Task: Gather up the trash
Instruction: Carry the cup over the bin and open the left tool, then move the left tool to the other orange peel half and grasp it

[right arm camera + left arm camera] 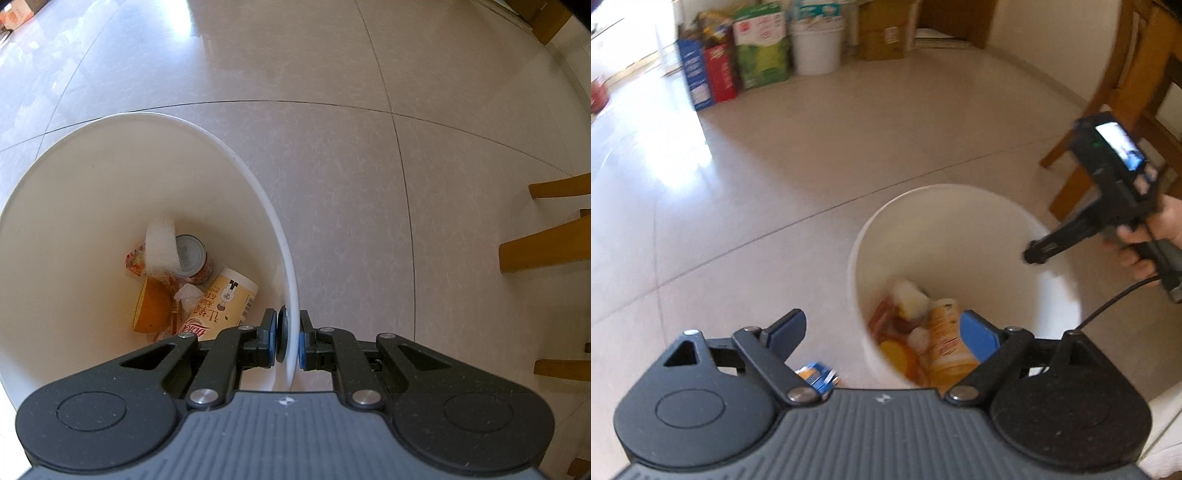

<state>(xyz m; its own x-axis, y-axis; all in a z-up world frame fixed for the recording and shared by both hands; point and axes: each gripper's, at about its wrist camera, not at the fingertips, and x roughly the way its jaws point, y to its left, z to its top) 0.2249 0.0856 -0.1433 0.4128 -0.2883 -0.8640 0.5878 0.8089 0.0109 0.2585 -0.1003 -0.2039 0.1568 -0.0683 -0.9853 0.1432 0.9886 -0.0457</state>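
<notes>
A white bucket point(960, 236) stands on the tiled floor with trash inside: a yellow paper cup point(225, 306), a tin can point(192, 254), an orange peel point(151, 306), a white foam piece point(160, 247) and a crumpled tissue point(188, 295). My right gripper point(288, 336) points down and is shut on the bucket's rim point(291, 295), one pad inside the wall and one outside; it also shows as the right gripper point(1034, 254), held by a hand point(1160, 229). My left gripper point(882, 336) is open above the bucket's near left edge, nothing between its pads. A small blue and orange carton point(818, 374), blurred, shows beneath it, outside the bucket.
Against the far wall stand coloured boxes point(720, 70), a green bag point(762, 55), another white bucket point(816, 44) and a cardboard box point(882, 29). A wooden chair point(1126, 85) stands right of the bucket; its legs point(546, 247) are close to my right gripper.
</notes>
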